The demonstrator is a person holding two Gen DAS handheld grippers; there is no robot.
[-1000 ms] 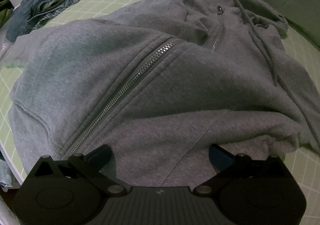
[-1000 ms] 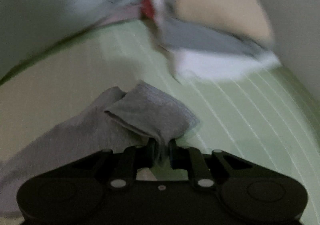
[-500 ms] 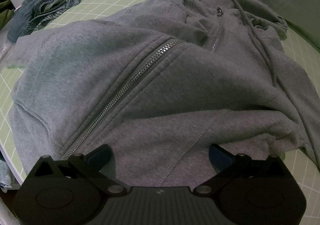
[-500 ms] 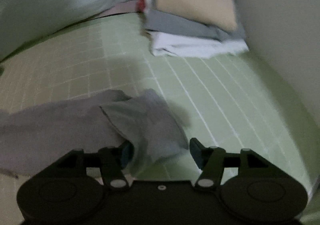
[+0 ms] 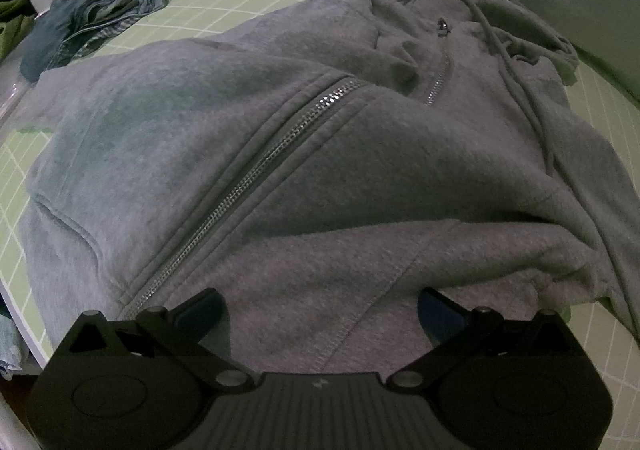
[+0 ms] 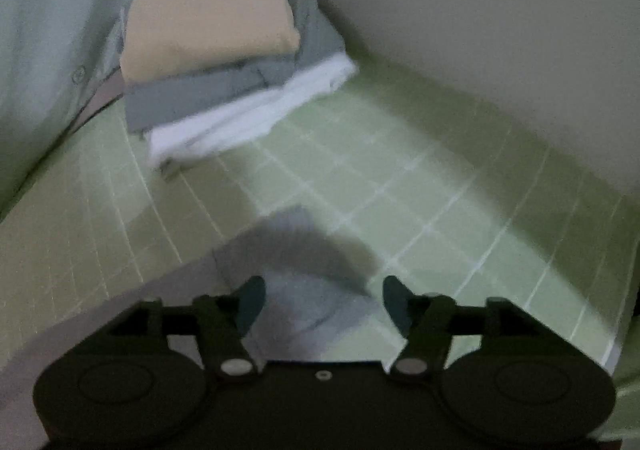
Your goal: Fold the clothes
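Observation:
A grey zip-up hoodie (image 5: 304, 154) lies spread on the green grid mat (image 5: 208, 6), zipper (image 5: 256, 174) running diagonally, hood and drawstrings at the far right. My left gripper (image 5: 320, 306) stands open just above the hoodie's bottom hem, nothing between its fingers. In the right wrist view the hoodie's grey sleeve cuff (image 6: 296, 250) lies on the mat (image 6: 460, 218), just in front of my right gripper (image 6: 324, 302), which is open and above it. The right view is blurred.
Crumpled blue denim clothing (image 5: 108, 10) sits at the mat's far left. A stack of folded clothes (image 6: 216, 50), tan on grey on white, stands at the far corner by a pale wall (image 6: 500, 30). The mat's edge (image 5: 16, 302) runs at the lower left.
My right gripper opened and let go of the sleeve cuff, which now lies on the mat; the gripper then lifted and tilted back. The left gripper has barely moved.

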